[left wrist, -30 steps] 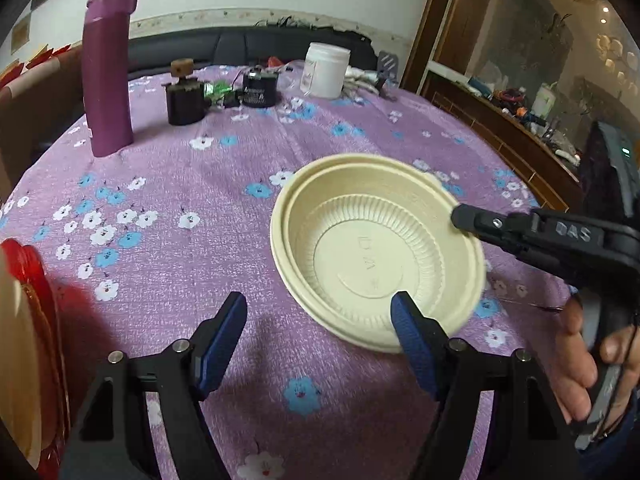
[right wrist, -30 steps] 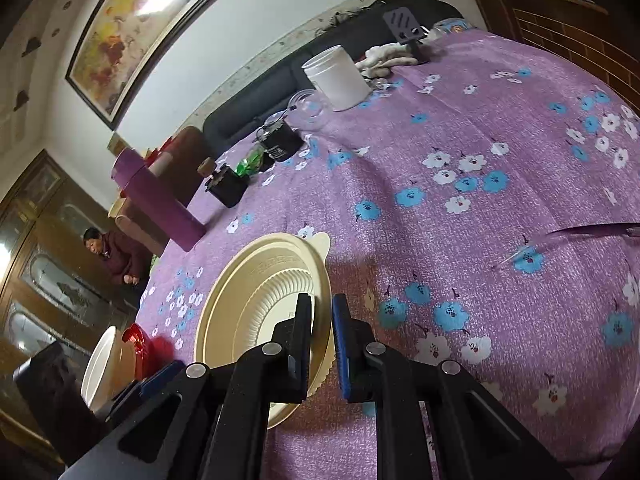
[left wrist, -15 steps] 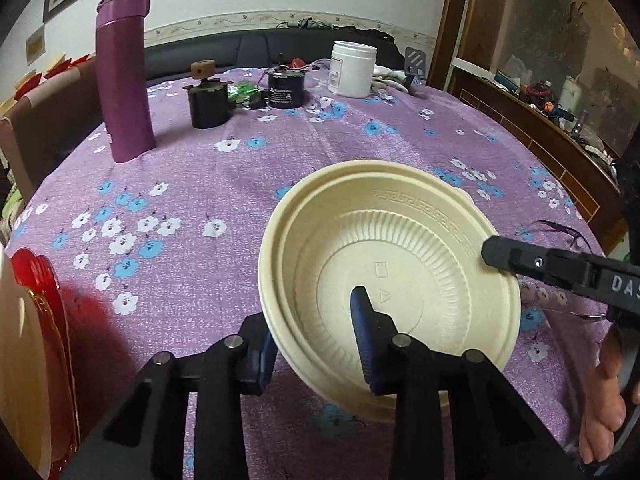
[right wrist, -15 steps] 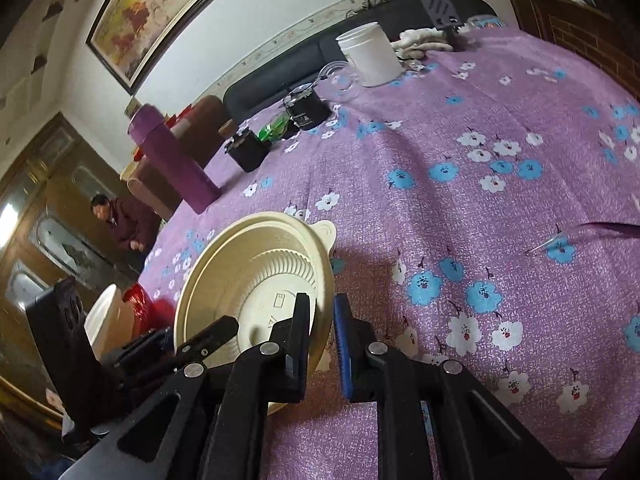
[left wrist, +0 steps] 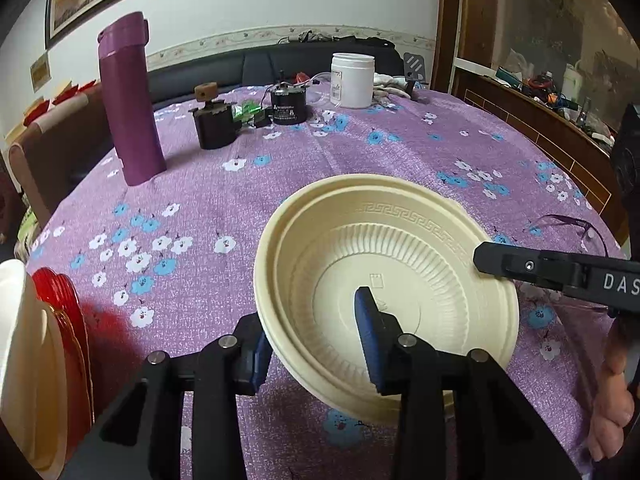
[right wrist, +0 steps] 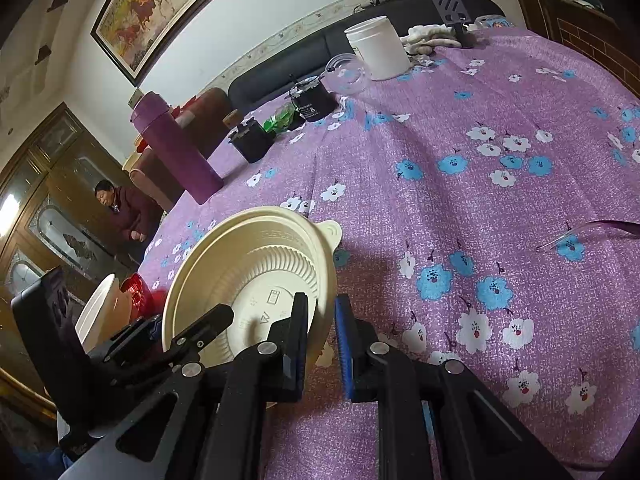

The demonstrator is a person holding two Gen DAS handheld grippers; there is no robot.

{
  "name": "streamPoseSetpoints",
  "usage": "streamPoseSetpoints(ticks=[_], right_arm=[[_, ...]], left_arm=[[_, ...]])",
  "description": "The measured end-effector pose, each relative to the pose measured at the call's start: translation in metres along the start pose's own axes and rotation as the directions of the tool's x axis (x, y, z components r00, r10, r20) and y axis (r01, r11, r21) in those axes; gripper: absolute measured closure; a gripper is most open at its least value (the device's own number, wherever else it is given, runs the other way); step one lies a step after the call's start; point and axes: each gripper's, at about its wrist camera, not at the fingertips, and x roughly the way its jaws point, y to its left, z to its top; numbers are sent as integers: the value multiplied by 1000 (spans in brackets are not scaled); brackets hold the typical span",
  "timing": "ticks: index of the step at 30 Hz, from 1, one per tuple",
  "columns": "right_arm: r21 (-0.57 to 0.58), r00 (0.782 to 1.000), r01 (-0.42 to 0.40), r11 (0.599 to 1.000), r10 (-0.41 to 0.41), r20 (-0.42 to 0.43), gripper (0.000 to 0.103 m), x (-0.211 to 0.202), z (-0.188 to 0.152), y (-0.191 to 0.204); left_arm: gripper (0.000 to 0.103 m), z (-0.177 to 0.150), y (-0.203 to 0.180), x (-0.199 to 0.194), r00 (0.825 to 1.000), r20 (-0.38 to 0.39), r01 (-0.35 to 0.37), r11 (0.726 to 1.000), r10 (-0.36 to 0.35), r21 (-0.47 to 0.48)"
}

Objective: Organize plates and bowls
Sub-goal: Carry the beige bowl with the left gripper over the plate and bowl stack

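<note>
1. Left wrist view: the left gripper (left wrist: 316, 344) straddles the near rim of the cream plastic bowl (left wrist: 384, 280), one blue pad outside, one inside on the wall, jaws opening slightly.
2. The right gripper (right wrist: 322, 344) pinches the bowl's opposite rim, fingers nearly together on it.
3. The bowl sits tilted above the purple floral tablecloth (left wrist: 200, 216), mouth facing up and toward the left camera; round, so no long axis, its small tab (right wrist: 330, 230) pointing away.
4. Risk: if the left pads loosen further, the thin rim may slip and the bowl swing on the right pinch.
5. A red plate (left wrist: 68, 320) and white dish (left wrist: 24, 360) wait at left.

Left tool (left wrist: 316, 344) opening, right tool (right wrist: 322, 336) clamped
</note>
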Motion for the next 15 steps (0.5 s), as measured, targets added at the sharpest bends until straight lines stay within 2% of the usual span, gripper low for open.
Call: streamPoseSetpoints(ticks=[8,15], right_arm=[[-9,1000,0,1000,0,-1,87,0,-1,2],[-8,1000,-16,1000,16,-13,87,0,-2,5]], left_arm=[[67,0,-1,-1,1000,11,-16,1000,16,3],[62,0,3,-5,999,29,-30,1000,30,-9]])
